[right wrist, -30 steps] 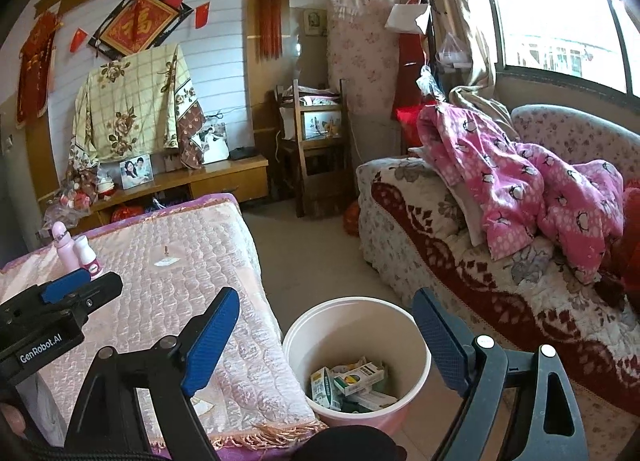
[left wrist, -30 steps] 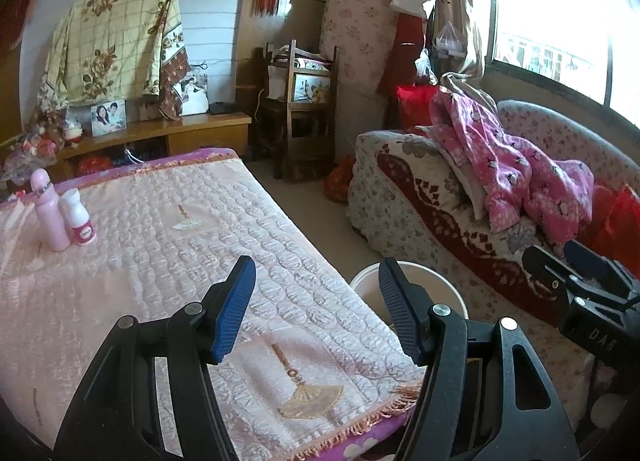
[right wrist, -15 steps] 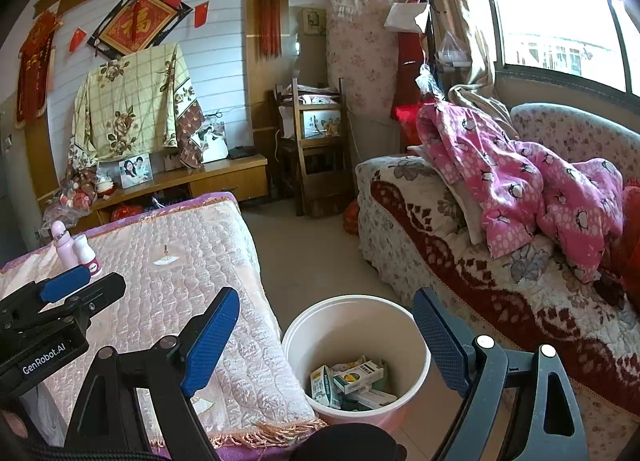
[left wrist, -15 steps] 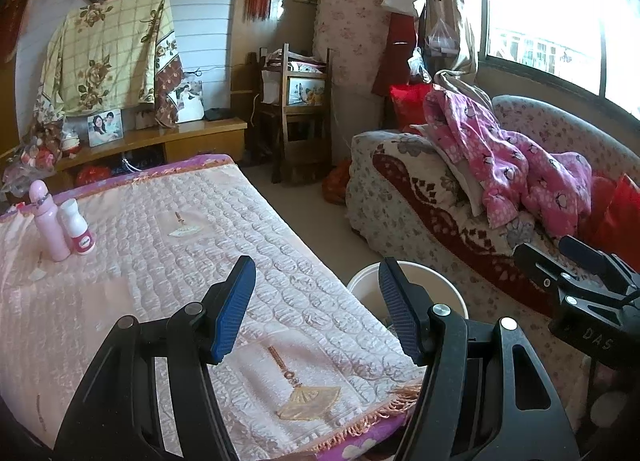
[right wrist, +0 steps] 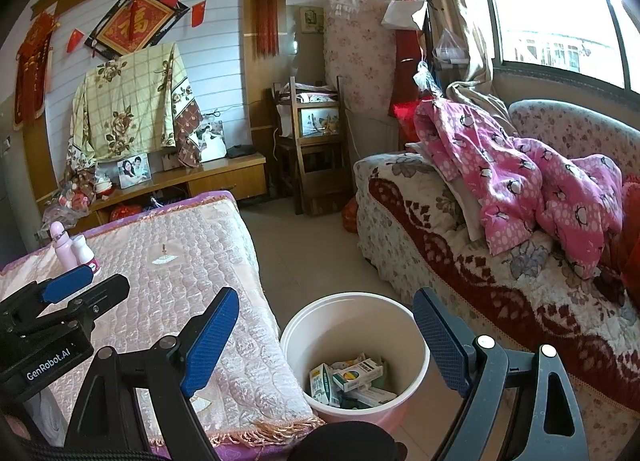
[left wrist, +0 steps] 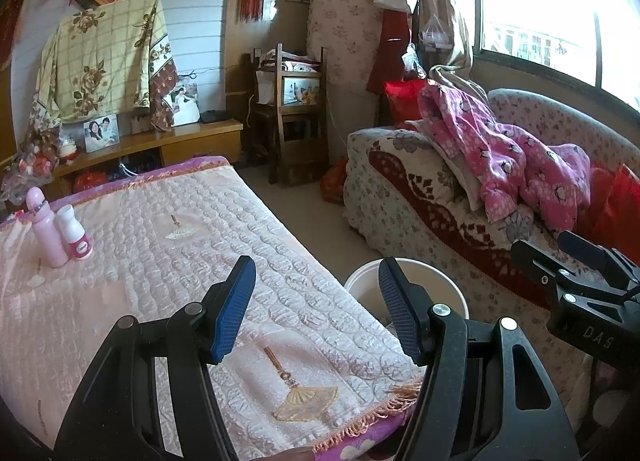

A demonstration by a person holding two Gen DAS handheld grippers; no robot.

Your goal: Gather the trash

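A white bucket [right wrist: 356,353] stands on the floor between the covered table and the sofa; several small cartons [right wrist: 352,379] lie in its bottom. Its rim also shows in the left wrist view [left wrist: 362,275]. My left gripper [left wrist: 316,305] is open and empty, above the table's near corner. My right gripper [right wrist: 324,337] is open and empty, held above the bucket. Each gripper shows at the edge of the other's view.
The table has a pink quilted cloth [left wrist: 160,261]. A pink bottle [left wrist: 44,229] and a small white bottle [left wrist: 74,235] stand at its far left. A sofa [right wrist: 500,261] with a pink garment [right wrist: 520,177] is on the right. A wooden chair [right wrist: 316,149] and low cabinet stand at the back.
The left gripper view has tilted up slightly, so the room sits a little lower in frame. The right gripper has barely moved. Both stay open and empty.
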